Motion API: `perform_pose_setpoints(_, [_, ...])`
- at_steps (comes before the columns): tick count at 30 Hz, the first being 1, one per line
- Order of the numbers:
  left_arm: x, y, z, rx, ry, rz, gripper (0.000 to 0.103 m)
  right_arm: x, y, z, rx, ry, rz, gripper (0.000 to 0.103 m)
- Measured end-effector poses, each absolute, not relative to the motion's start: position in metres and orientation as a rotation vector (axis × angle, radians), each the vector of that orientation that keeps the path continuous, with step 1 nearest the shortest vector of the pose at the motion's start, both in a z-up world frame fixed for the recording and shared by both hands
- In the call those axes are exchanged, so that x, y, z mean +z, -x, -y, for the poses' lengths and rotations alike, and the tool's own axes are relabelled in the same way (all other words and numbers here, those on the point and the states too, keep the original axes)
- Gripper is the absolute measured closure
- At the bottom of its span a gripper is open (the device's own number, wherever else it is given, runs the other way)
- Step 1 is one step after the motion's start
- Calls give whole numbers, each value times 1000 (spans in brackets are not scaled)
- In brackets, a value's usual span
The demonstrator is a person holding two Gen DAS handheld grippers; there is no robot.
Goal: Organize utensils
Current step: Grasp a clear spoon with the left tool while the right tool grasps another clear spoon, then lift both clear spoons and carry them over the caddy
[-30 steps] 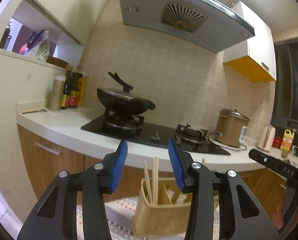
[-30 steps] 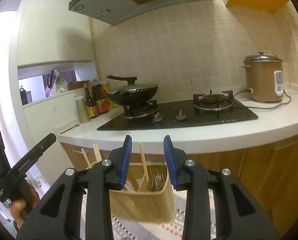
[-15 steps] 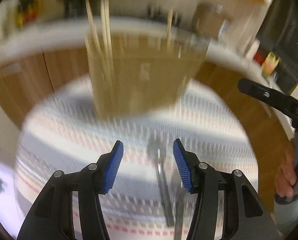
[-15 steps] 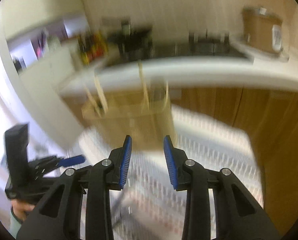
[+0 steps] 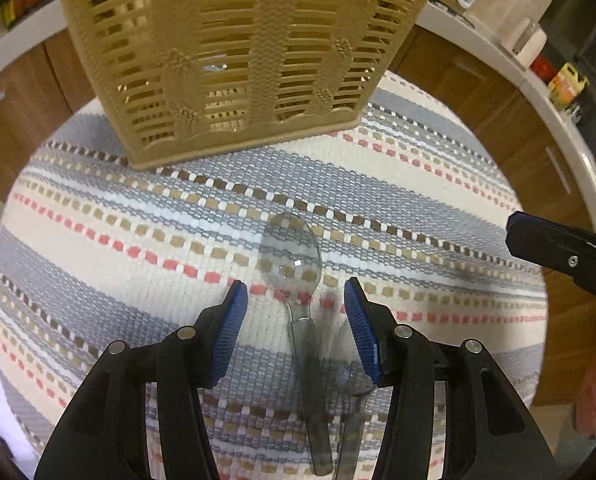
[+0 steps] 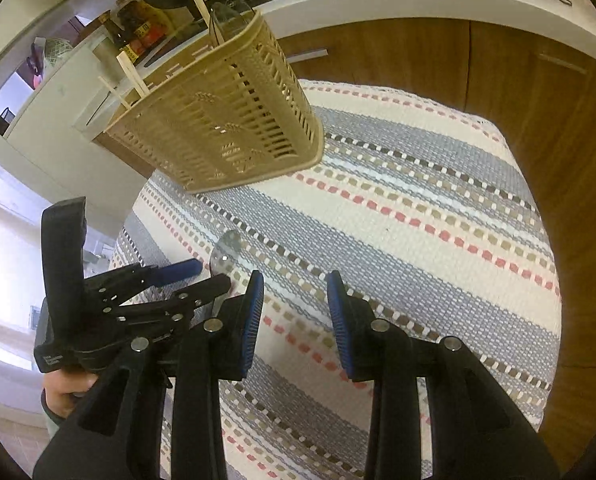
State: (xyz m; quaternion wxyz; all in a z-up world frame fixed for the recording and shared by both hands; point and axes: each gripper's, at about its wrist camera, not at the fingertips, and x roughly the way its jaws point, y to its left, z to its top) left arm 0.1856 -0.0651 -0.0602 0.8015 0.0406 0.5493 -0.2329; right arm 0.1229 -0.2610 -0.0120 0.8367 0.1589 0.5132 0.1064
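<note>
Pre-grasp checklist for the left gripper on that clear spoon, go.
1. Left gripper jaws open, just widened: ok.
2. Clear spoon neck between the jaws, pads apart from it: ok.
3. Second clear utensil lies against the spoon's handle, may get pinched too: not ok.
4. Right gripper empty, off to the side: ok.
5. Basket upright on the striped cloth: ok.
6. Free basket compartment: cannot tell.
</note>
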Motion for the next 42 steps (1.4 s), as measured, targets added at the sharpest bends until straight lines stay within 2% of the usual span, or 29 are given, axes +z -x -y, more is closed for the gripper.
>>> perform_pose_setpoints(2, [-62,-180,73,-462,-157,-1157,59,-14,-123,256,223,-314,-1101,73])
perform_pose_setpoints(6, [-62,-177,80,-402,-223,-1139,87,-25,-122,243,237,-305,-1151,72])
perform_pose_setpoints(8, [-62,-179,73,-403,-190,-1138,92,-32,-120,237,248,-309,-1180,62])
perform_pose_setpoints(9, [-61,-179,68,-409,-172,-1138,93,-36,-119,232,253,-306,-1192,53])
perform_pose_setpoints(14, [-61,-178,26,-425,-44,-1138,93,-55,-116,196,335,-325,-1285,53])
perform_pose_setpoints(15, [-61,-176,18,-424,-28,-1135,93,-60,-116,187,356,-355,-1310,55])
perform_pose_setpoints(16, [-61,-174,9,-429,-8,-1133,93,-63,-116,179,357,-365,-1333,65])
perform_pose_setpoints(17, [-60,-172,-1,-431,15,-1132,93,-65,-117,174,350,-363,-1346,68])
perform_pose_setpoints(26, [-47,-159,-53,-445,98,-1067,93,-67,-112,134,169,-281,-1336,69])
perform_pose_setpoints(31, [-47,-154,-63,-487,154,-1041,93,-68,-106,100,45,-41,-1273,82])
perform_pose_setpoints(35, [-49,-145,-72,-520,178,-1041,93,-72,-104,86,90,127,-1252,85])
perform_pose_setpoints(37, [-51,-143,-69,-526,173,-1047,93,-72,-104,91,107,139,-1266,93])
perform_pose_setpoints(42, [-51,-135,-60,-555,152,-1060,93,-73,-109,136,148,88,-1343,93])
